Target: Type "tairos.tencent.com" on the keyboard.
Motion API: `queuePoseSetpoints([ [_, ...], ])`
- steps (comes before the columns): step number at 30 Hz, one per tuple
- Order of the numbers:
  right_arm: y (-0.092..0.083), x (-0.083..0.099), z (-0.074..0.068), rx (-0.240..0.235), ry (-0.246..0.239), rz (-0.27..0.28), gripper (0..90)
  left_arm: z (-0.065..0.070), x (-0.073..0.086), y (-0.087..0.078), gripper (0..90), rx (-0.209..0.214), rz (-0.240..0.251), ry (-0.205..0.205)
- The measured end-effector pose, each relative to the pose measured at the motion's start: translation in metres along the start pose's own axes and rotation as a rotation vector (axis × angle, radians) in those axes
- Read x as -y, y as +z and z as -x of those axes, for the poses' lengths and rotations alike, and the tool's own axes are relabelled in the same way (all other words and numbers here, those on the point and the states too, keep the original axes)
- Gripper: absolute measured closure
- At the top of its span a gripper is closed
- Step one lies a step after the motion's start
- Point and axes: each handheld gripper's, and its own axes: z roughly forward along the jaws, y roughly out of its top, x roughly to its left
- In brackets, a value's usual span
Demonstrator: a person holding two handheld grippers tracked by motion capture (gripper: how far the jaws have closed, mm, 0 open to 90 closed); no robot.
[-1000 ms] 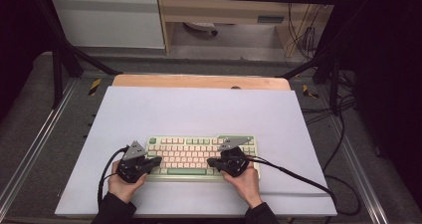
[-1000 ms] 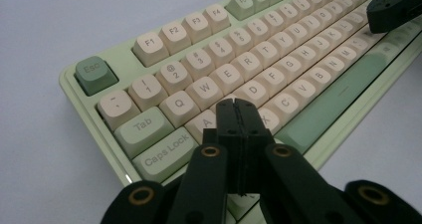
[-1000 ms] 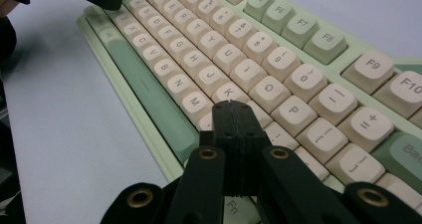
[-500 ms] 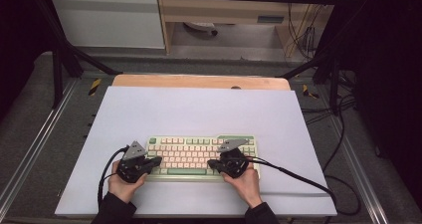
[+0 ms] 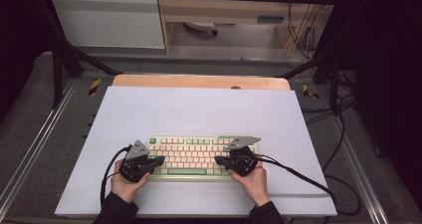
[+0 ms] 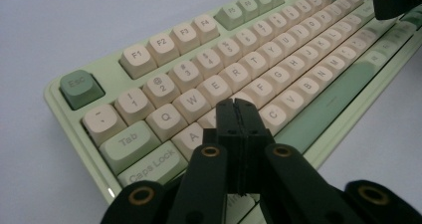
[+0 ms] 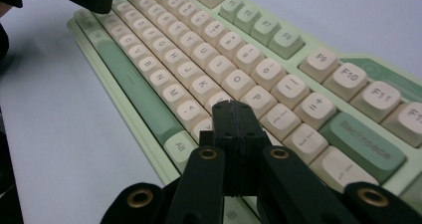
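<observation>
In the high view, the keyboard (image 5: 199,155) lay on the pale surface (image 5: 199,109) near the person's edge, with the left claw (image 5: 158,161) over its left end and the right claw (image 5: 219,160) over its right end, each closed on nothing and pointing inward along the key rows. Typing with closed tips appeared to be the step in hand, and it was judged best done by lowering one claw at a time straight onto a single keycap, so that neighbouring caps were not caught. In the left gripper view, the left claw (image 6: 237,104) was seen with its jaws pressed together, the tip just above the home row; the A key (image 6: 191,134) lay just to its left and the C key (image 6: 272,115) just to its right, so a short, vertical dip was called for. In the right gripper view, the right claw (image 7: 234,106) was likewise shut and empty, its tip hanging just before the P key (image 7: 258,98), with the Alt key (image 7: 175,145) to its near left. Compared with the earlier frames, hardly anything was changed: the keyboard was unmoved, and both claws were held almost where they had been.
</observation>
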Motion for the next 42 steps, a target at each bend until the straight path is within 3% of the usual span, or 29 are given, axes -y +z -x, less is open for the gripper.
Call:
queuePoseSetpoints([
  [6,-0.009,0.002,0.005,0.013,0.014,0.011,90.0,0.007,-0.004,0.007,90.0,0.012,-0.006,0.014],
  [20,-0.010,0.004,0.007,0.012,0.017,0.008,90.0,0.017,-0.007,0.019,90.0,0.035,-0.024,0.028],
  [37,-0.011,0.004,0.008,0.012,0.016,0.015,90.0,0.019,-0.006,0.026,90.0,0.033,-0.045,0.041],
  [42,-0.011,0.004,0.008,0.011,0.016,0.017,90.0,0.020,-0.006,0.023,90.0,0.039,-0.026,0.044],
])
